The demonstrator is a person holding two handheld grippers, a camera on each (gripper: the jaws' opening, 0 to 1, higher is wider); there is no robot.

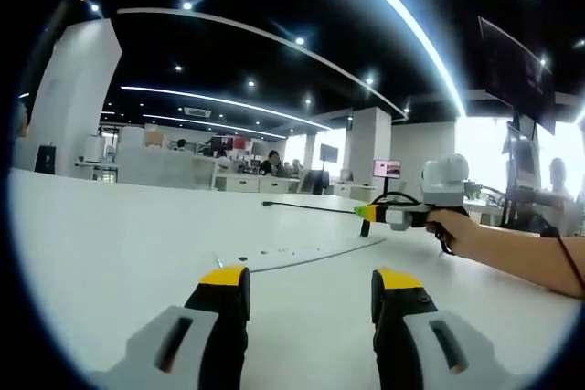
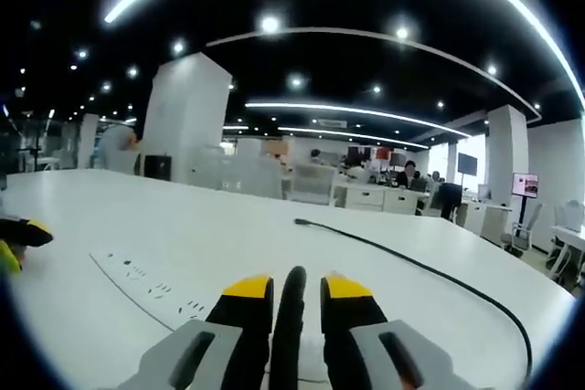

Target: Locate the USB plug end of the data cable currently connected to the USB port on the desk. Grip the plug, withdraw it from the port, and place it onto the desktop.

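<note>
- Right gripper view: my right gripper (image 2: 294, 303) has its yellow-tipped jaws pinching a dark, rounded plug end (image 2: 292, 317) of the data cable (image 2: 430, 271), just above the counter (image 2: 228, 235).
- The cable is a thin, black, smooth cord; it curves off to the right edge of the counter, and its other end lies free on the white surface.
- A flat white power strip (image 2: 146, 285), long and narrow with small dark ports, lies flush in the counter to the left of my jaws.
- The counter is smooth, matte and white.
- In the left gripper view, my left gripper (image 1: 311, 294) hangs over the counter with its jaws spread wide, nothing between them.
- There my right gripper (image 1: 366, 213) shows to the right, held by a hand (image 1: 454, 228), with the cable stretching left from its tip.
</note>
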